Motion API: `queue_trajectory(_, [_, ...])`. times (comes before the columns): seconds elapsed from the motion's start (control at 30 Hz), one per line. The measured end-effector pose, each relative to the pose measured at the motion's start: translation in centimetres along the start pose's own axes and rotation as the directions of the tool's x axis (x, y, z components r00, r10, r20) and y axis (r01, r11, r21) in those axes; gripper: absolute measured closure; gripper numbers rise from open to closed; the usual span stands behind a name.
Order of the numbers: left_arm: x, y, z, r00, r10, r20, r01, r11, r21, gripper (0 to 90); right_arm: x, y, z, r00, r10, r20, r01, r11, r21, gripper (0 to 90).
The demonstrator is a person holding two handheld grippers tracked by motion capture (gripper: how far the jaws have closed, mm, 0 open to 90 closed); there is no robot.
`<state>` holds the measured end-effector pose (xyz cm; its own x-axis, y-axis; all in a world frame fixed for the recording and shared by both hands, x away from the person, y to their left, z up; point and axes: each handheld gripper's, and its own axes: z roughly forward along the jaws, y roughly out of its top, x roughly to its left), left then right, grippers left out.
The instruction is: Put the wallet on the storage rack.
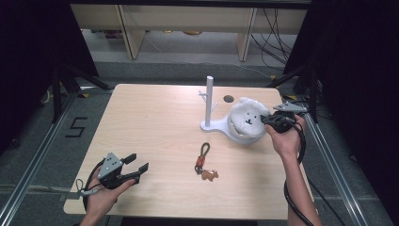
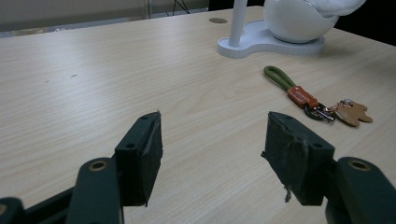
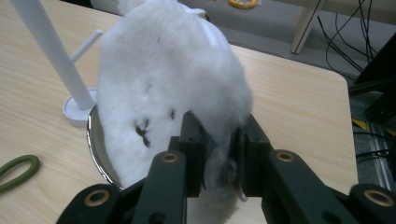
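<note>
1. White plush toy [image 1: 247, 118]: fluffy, stitched face; sits in the white bowl [image 2: 294, 21] of a stand, far right of the tabletop [image 1: 155, 122]. Not yet lifted clear, by appearance.
2. Right gripper [image 3: 219, 154]: clenched on the plush's near edge, fur pinched between the jaws.
3. White stand [image 1: 208, 101]: upright post with side pegs, base joined to the bowl; pegs bare.
4. Keychain [image 1: 205, 162]: green loop, brown charm; flat mid-tabletop, untouched.
5. Left gripper [image 1: 136, 168]: released, jaws spread, near left corner, holding nothing.
6. Goal unstated; progress likely early.
</note>
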<state>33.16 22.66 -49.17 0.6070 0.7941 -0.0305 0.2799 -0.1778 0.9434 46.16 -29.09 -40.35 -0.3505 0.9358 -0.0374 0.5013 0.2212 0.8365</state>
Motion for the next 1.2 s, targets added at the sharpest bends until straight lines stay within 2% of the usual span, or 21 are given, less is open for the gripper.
queue_trajectory(0.1, [-0.1,0.0,0.0,1.0000,-0.003,0.001,0.003,1.0000,0.000,36.5,0.0,0.0,0.2,0.9999,-0.009,0.007,0.009,1.000,0.024,76.0])
queue_trajectory(0.2, [0.0,0.0,0.0,1.0000,-0.003,0.001,0.003,1.0000,0.000,36.4,0.2,-0.1,0.8,0.9968,-0.065,0.045,0.063,0.997,0.049,75.6])
queue_trajectory(0.37, [-0.1,0.0,0.1,1.0000,-0.005,0.005,0.005,1.0000,0.002,36.4,0.2,0.0,1.2,0.9973,-0.049,0.055,0.046,0.997,0.061,72.3])
queue_trajectory(0.4, [-0.3,-0.1,0.1,0.9991,-0.041,0.009,0.041,0.9992,-0.001,36.4,0.2,0.0,1.2,0.9966,-0.057,0.059,0.053,0.996,0.066,70.9])
queue_trajectory(0.47, [-0.4,-0.2,0.2,0.9991,-0.042,0.009,0.042,0.9991,-0.001,36.4,0.3,0.1,1.2,0.9961,-0.056,0.067,0.052,0.996,0.067,69.1])
queue_trajectory(0.5, [-0.3,-0.1,0.2,0.9996,-0.028,0.007,0.028,0.9996,0.000,36.4,0.3,0.1,1.1,0.9957,-0.057,0.074,0.052,0.996,0.066,67.1])
queue_trajectory(0.53, [-0.3,-0.1,0.2,1.0000,-0.006,0.004,0.006,1.0000,0.007,36.4,0.3,0.1,1.1,0.9956,-0.040,0.085,0.035,0.997,0.063,63.2])
queue_trajectory(0.67, [-0.4,-0.1,0.3,0.9999,-0.011,0.010,0.011,0.9999,0.006,36.4,0.3,0.0,1.0,0.9956,-0.029,0.089,0.024,0.998,0.056,59.8])
queue_trajectory(0.7, [-0.6,-0.3,0.3,0.9988,-0.047,0.013,0.047,0.9989,0.008,36.4,0.6,0.0,0.9,0.9952,0.010,0.097,-0.016,0.998,0.057,58.1])
queue_trajectory(0.73, [-0.6,-0.3,0.3,0.9988,-0.047,0.013,0.047,0.9989,0.008,36.4,0.6,0.0,0.9,0.9952,0.010,0.097,-0.016,0.998,0.057,58.1])
queue_trajectory(0.77, [-0.6,-0.3,0.3,0.9990,-0.043,0.014,0.043,0.9990,0.008,36.4,0.3,0.0,1.0,0.9959,-0.009,0.090,0.006,0.999,0.036,57.4])
queue_trajectory(0.8, [-0.6,-0.3,0.3,0.9991,-0.040,0.016,0.040,0.9991,0.010,36.4,0.2,0.1,0.9,0.9957,-0.012,0.092,0.008,0.999,0.042,56.8])
queue_trajectory(0.83, [-0.6,-0.3,0.3,0.9991,-0.039,0.016,0.039,0.9992,0.010,36.4,0.2,0.0,0.9,0.9968,0.007,0.080,-0.010,0.999,0.042,56.0])
queue_trajectory(0.9, [-0.6,-0.3,0.3,0.9992,-0.037,0.017,0.037,0.9993,0.010,36.4,0.2,0.1,0.9,0.9964,0.012,0.084,-0.014,0.999,0.035,54.9])
queue_trajectory(0.93, [-0.6,-0.3,0.3,0.9992,-0.037,0.018,0.037,0.9993,0.010,36.4,0.1,0.1,0.8,0.9975,0.028,0.066,-0.030,0.999,0.025,53.4])
queue_trajectory(1.03, [-0.6,-0.3,0.3,0.9989,-0.044,0.016,0.043,0.9990,0.010,36.4,0.2,0.2,0.7,0.9962,0.038,0.079,-0.039,0.999,0.012,51.9])
queue_trajectory(1.07, [-0.5,-0.2,0.3,0.9996,-0.022,0.015,0.022,0.9997,0.007,36.4,0.1,0.2,0.6,0.9959,0.046,0.078,-0.046,0.999,-0.001,48.5])
queue_trajectory(1.2, [-0.5,-0.2,0.2,0.9998,-0.014,0.012,0.014,0.9998,0.012,36.4,0.2,0.3,0.3,0.9946,0.057,0.087,-0.057,0.998,-0.002,46.0])
